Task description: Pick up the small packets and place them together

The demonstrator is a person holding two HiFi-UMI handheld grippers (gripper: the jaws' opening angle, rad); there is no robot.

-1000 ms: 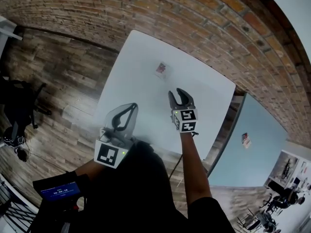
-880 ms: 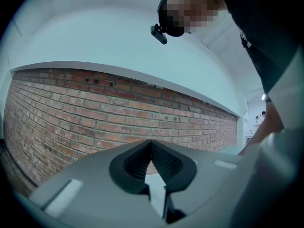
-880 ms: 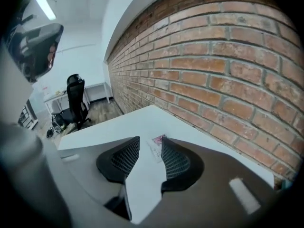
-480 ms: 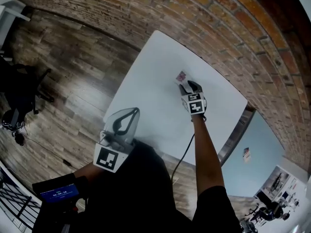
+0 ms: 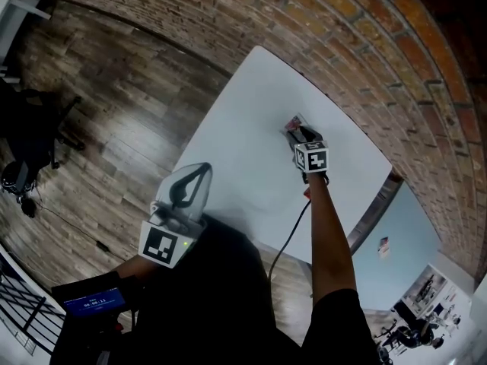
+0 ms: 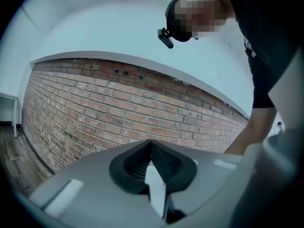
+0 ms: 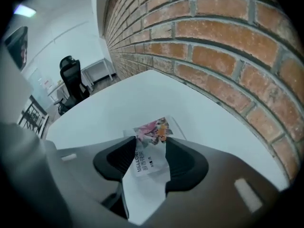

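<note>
A small white packet [image 5: 293, 122] with a pink flower print lies flat on the white table [image 5: 243, 150], close to the brick wall. My right gripper [image 5: 297, 133] reaches over it at arm's length. In the right gripper view the packet [image 7: 154, 127] lies between the jaws of the right gripper [image 7: 151, 145], which are opening, one on each side of it. My left gripper [image 5: 201, 169] is held back near my body, off the table's near edge, shut and empty. In its own view the left gripper [image 6: 151, 144] points up at the wall.
A brick wall [image 5: 358, 44] runs along the table's far side. A second, bluish table [image 5: 399, 226] at the right carries another small packet [image 5: 384, 244]. A black office chair [image 7: 71, 77] stands on the wood floor beyond the table's left end.
My right gripper has moved forward across the table to the packet and now straddles it with wider jaws. The left gripper has stayed where it was.
</note>
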